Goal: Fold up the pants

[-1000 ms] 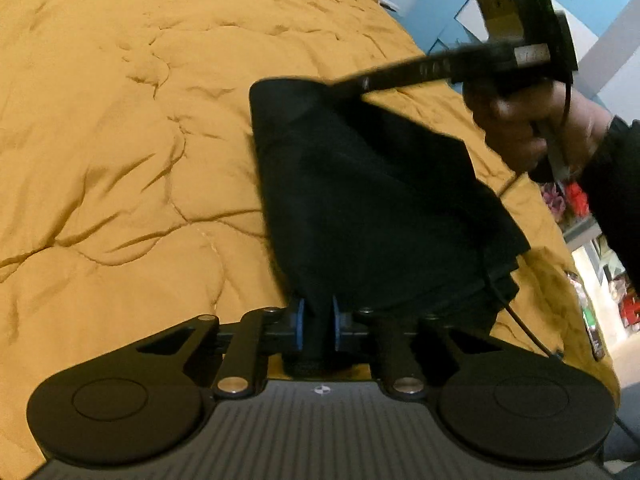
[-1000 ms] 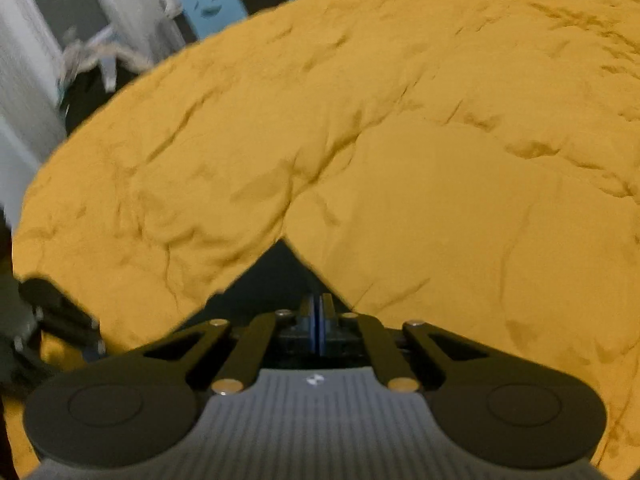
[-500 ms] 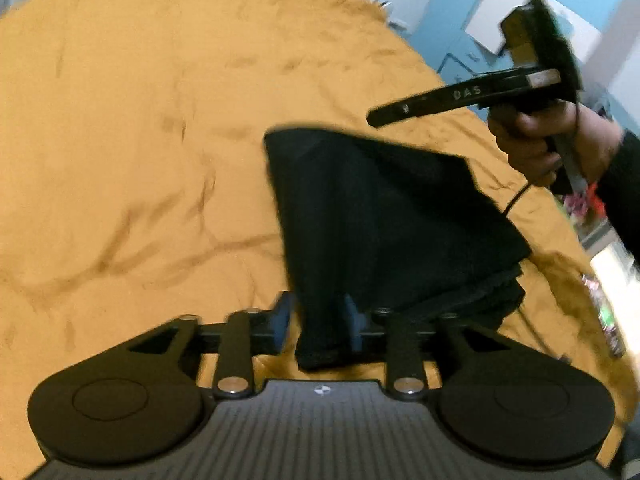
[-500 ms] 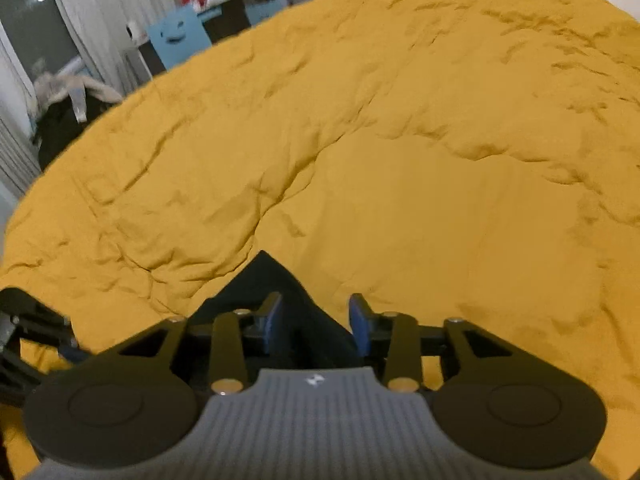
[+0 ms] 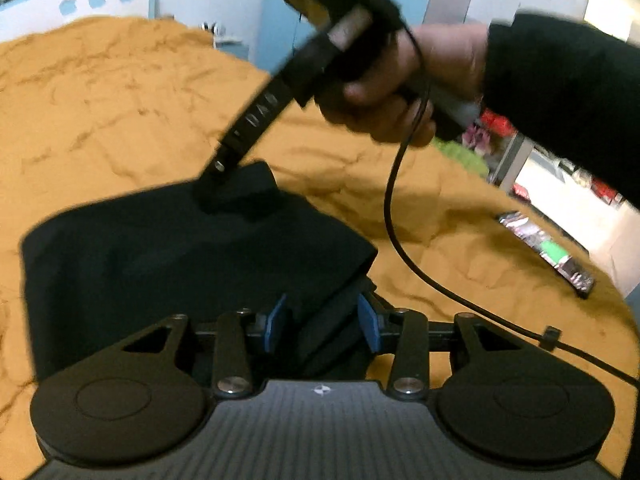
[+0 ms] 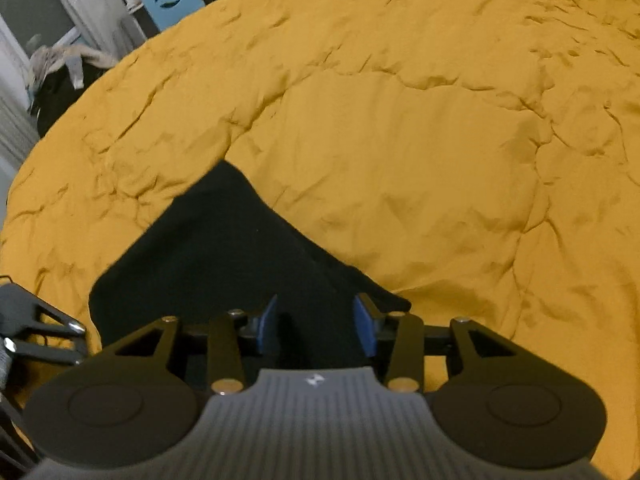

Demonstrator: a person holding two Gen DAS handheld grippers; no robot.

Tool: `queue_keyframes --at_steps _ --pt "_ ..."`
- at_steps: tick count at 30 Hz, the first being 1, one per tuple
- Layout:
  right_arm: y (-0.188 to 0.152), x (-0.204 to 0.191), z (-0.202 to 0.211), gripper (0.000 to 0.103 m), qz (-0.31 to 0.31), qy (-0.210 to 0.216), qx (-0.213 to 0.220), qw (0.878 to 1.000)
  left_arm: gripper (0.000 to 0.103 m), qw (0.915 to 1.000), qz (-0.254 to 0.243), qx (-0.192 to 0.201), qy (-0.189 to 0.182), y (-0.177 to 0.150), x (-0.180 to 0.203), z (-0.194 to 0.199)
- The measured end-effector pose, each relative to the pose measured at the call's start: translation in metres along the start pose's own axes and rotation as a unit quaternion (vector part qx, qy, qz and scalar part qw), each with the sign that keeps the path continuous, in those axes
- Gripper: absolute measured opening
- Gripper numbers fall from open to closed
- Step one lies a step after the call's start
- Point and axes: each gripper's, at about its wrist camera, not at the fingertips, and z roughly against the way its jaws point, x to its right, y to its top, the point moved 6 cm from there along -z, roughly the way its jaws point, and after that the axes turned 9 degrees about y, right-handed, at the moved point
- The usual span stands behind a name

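The black pants [image 5: 168,248] lie folded into a compact dark bundle on the mustard bedspread [image 6: 400,140], one pointed corner reaching up the bed in the right wrist view. A second ago I had both grippers clamped on the cloth; now my left gripper [image 5: 322,322] and my right gripper [image 6: 316,322] have just been opening, blue pads standing apart with fabric between them but not pinched. I read that as the fold laid down and let go, so the task looks close to done. In the left view my right hand [image 5: 384,92] tilts its tool over the bundle's far corner. Bare quilt lies on all sides; a cable [image 5: 404,232] and a phone-like object [image 5: 548,252] lie right, near the bed's edge.
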Motion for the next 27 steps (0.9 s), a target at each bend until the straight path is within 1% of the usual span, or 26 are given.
queue_keyframes --at_steps 1,2,3,4,5,6,8,10,11,13,14,15,17,18,19,20,21,22,23,25,26,27 --pt "-0.001 0.004 -0.002 0.038 -0.002 -0.006 -0.006 1.000 0.047 1.0000 0.000 -0.007 0.006 -0.002 0.001 -0.006" --pt "-0.003 0.007 -0.005 0.036 -0.002 -0.013 -0.012 1.000 0.037 0.9999 0.004 -0.016 0.003 -0.004 0.000 -0.010" --pt "-0.003 0.009 -0.009 0.023 -0.003 -0.012 -0.017 1.000 0.031 0.9994 0.017 -0.032 -0.004 -0.007 -0.002 -0.014" --pt "-0.004 0.011 -0.011 0.003 -0.001 -0.007 -0.025 1.000 0.017 0.9982 0.030 -0.051 -0.014 -0.010 -0.004 -0.018" --pt "-0.006 0.012 -0.013 0.000 0.007 -0.009 -0.029 1.000 0.008 0.9967 0.038 -0.068 -0.021 -0.013 -0.006 -0.021" --pt "-0.005 0.013 -0.014 0.000 0.006 -0.009 -0.027 1.000 0.007 0.9955 0.042 -0.081 -0.027 -0.016 -0.008 -0.023" --pt "-0.003 0.016 -0.011 0.000 0.004 -0.013 -0.013 1.000 0.007 0.9939 0.049 -0.092 -0.036 -0.018 -0.010 -0.021" --pt "0.002 0.020 -0.007 0.000 -0.004 -0.024 0.011 1.000 0.007 0.9938 0.049 -0.093 -0.035 -0.019 -0.010 -0.018" --pt "0.003 0.023 -0.006 0.000 -0.009 -0.033 0.021 0.999 0.007 0.9940 0.048 -0.094 -0.032 -0.019 -0.009 -0.017" --pt "0.006 0.030 -0.008 0.000 -0.027 -0.065 0.036 0.997 0.007 0.9943 0.045 -0.093 -0.026 -0.019 -0.007 -0.015" --pt "0.005 0.032 -0.009 0.000 -0.031 -0.085 0.033 0.995 0.007 0.9943 0.046 -0.093 -0.026 -0.019 -0.006 -0.013" --pt "0.002 0.032 -0.009 0.001 -0.032 -0.095 0.028 0.995 0.007 0.9944 0.047 -0.091 -0.027 -0.019 -0.006 -0.010" --pt "-0.004 0.031 -0.003 0.006 -0.047 -0.109 0.034 0.992 0.011 0.9945 0.058 -0.080 -0.035 -0.017 -0.009 0.002" --pt "-0.008 0.029 0.003 0.014 -0.059 -0.113 0.044 0.991 0.016 0.9945 0.067 -0.072 -0.036 -0.016 -0.013 0.011" --pt "-0.011 0.028 0.011 0.031 -0.074 -0.117 0.059 0.989 0.031 0.9946 0.077 -0.063 -0.031 -0.016 -0.020 0.024" --pt "-0.015 0.026 0.023 0.038 -0.099 -0.121 0.079 0.985 0.046 0.9946 0.086 -0.054 -0.024 -0.016 -0.029 0.036" --pt "-0.020 0.023 0.034 0.045 -0.123 -0.120 0.097 0.980 0.052 0.9942 0.098 -0.041 -0.014 -0.017 -0.040 0.051" --pt "-0.026 0.017 0.045 0.046 -0.145 -0.116 0.119 0.975 0.060 0.9934 0.112 -0.028 -0.005 -0.017 -0.051 0.065" --pt "-0.032 0.010 0.055 0.046 -0.164 -0.106 0.142 0.970 0.065 0.9914 0.130 -0.016 0.003 -0.018 -0.063 0.078" --pt "-0.046 -0.010 0.070 0.046 -0.185 -0.087 0.185 0.961 0.068 0.9850 0.172 -0.001 0.017 -0.022 -0.092 0.100" --pt "-0.052 -0.023 0.071 0.046 -0.184 -0.075 0.196 0.960 0.069 0.9818 0.188 0.005 0.025 -0.024 -0.105 0.108" --pt "-0.059 -0.040 0.066 0.044 -0.169 -0.067 0.193 0.964 0.069 0.9786 0.203 0.010 0.035 -0.028 -0.120 0.116"
